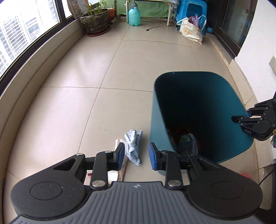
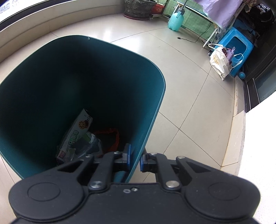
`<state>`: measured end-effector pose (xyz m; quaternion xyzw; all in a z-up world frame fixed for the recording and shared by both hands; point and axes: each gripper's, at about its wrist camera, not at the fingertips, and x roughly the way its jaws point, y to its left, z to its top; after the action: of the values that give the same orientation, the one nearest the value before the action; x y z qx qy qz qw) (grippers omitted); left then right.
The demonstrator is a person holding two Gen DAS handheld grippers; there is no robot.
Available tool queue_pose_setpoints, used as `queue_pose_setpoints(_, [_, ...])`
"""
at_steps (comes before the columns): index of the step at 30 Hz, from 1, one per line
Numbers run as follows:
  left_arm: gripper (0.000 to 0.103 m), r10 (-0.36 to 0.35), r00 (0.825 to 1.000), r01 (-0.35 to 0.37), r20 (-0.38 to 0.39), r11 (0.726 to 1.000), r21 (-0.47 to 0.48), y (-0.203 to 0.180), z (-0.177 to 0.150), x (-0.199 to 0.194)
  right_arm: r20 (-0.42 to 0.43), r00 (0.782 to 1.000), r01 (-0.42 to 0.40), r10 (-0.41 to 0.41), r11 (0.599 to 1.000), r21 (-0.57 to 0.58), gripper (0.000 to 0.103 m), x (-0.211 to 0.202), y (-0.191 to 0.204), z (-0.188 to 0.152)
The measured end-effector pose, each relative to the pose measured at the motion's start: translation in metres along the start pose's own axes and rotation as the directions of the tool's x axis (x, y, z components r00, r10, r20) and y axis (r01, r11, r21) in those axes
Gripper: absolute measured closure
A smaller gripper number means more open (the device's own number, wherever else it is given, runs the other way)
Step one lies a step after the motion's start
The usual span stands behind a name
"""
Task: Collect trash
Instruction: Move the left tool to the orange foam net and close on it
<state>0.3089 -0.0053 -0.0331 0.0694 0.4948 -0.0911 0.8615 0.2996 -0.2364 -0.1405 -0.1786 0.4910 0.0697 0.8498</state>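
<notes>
A teal bin [image 1: 159, 120] stands tilted on the tiled floor, its mouth open toward me. My right gripper [image 2: 135, 159] is shut on the bin's near wall [image 2: 148, 120], one pad inside and one outside; in the left wrist view it shows at the bin's right rim [image 1: 241, 121]. A snack wrapper [image 2: 77, 134] and something red-orange [image 2: 113, 137] lie inside the bin. My left gripper [image 1: 137, 156] is open above the floor, left of the bin, with nothing held. Below it lie a crumpled light-blue paper [image 1: 133, 146] and white scraps [image 1: 119, 143].
A curved window ledge [image 1: 43, 63] runs along the left and a white wall [image 1: 258, 43] along the right. Far back stand a plant pot [image 1: 94, 20], a teal spray bottle [image 1: 134, 15], a blue stool [image 1: 191, 12] and a white bag [image 1: 190, 31]. A cable [image 1: 155, 27] lies on the floor.
</notes>
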Motion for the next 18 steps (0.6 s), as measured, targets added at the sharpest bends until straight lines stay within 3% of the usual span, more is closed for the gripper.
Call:
queue_pose_setpoints(8, [0.074, 0.037, 0.989, -0.055, -0.141, 0.990, -0.128, 0.071, -0.051, 0.048, -0.052, 0.999, -0.008, 0.007, 1.000, -0.018, 0.093, 0.001, 0.005, 0.015])
queue_pose_setpoints(13, [0.074, 0.023, 0.964, -0.083, -0.266, 0.973, -0.217, 0.100, -0.088, 0.092, -0.057, 0.998, 0.010, -0.013, 0.999, -0.053, 0.093, 0.000, 0.012, 0.020])
queue_pose_setpoints(18, [0.074, 0.011, 0.943, -0.089, -0.331, 0.971, -0.224, 0.104, -0.122, 0.128, -0.056, 0.998, 0.002, -0.005, 0.999, -0.053, 0.093, 0.000, 0.015, 0.020])
